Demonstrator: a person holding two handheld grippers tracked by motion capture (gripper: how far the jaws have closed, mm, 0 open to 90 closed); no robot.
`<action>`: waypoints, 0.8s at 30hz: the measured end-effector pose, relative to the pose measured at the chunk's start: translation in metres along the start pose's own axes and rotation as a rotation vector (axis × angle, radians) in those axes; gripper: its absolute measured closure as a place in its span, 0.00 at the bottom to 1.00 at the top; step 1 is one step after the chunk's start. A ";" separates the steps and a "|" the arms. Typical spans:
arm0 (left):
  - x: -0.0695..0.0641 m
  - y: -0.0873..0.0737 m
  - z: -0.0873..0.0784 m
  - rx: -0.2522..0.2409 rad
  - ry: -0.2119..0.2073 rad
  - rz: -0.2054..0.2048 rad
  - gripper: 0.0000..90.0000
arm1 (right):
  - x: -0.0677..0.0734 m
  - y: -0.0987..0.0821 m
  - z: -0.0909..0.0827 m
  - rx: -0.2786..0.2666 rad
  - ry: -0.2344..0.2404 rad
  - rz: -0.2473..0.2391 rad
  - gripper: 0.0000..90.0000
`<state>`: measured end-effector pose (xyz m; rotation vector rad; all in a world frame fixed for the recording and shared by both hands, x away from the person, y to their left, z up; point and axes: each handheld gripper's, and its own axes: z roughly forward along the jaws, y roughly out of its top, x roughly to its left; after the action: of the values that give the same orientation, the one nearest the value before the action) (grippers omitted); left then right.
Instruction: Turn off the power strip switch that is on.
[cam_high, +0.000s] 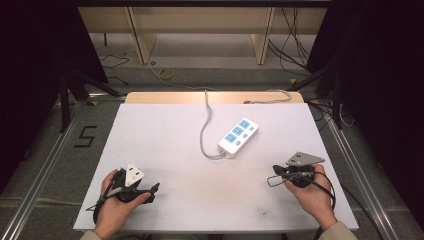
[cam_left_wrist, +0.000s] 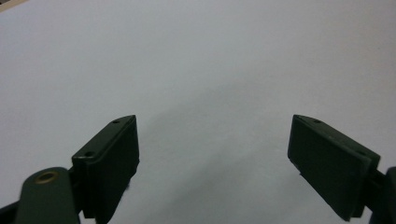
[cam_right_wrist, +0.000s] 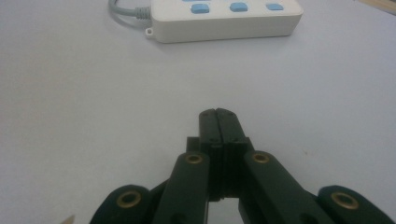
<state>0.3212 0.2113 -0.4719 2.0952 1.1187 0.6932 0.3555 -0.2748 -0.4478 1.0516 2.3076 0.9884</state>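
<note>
A matte white table (cam_high: 165, 150) carries a smooth white plastic power strip (cam_high: 238, 135), oblong with rounded corners and blue sockets, near its far middle, grey cord (cam_high: 204, 130) looping away. The left gripper (cam_left_wrist: 215, 154) stands spread; the right gripper (cam_right_wrist: 218, 116) is pressed together, empty.

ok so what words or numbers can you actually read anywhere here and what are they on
"5": black tape mark on the floor left of the table.
Power strip: blue sockets and buttons, no print readable in the high view or the right gripper view.
Left gripper and right gripper: no lettering to read.
</note>
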 end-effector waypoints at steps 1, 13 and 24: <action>0.000 0.000 0.000 -0.004 0.001 -0.005 0.18 | 0.000 0.001 0.001 0.003 0.000 -0.001 1.00; -0.001 0.000 0.002 0.000 0.001 -0.002 0.18 | -0.003 0.011 0.007 0.013 -0.001 -0.006 1.00; -0.001 0.000 0.002 0.000 0.002 -0.006 0.18 | -0.008 0.024 0.012 0.016 -0.016 -0.011 1.00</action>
<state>0.3218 0.2103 -0.4733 2.0908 1.1250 0.6927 0.3786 -0.2649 -0.4373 1.0486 2.3090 0.9555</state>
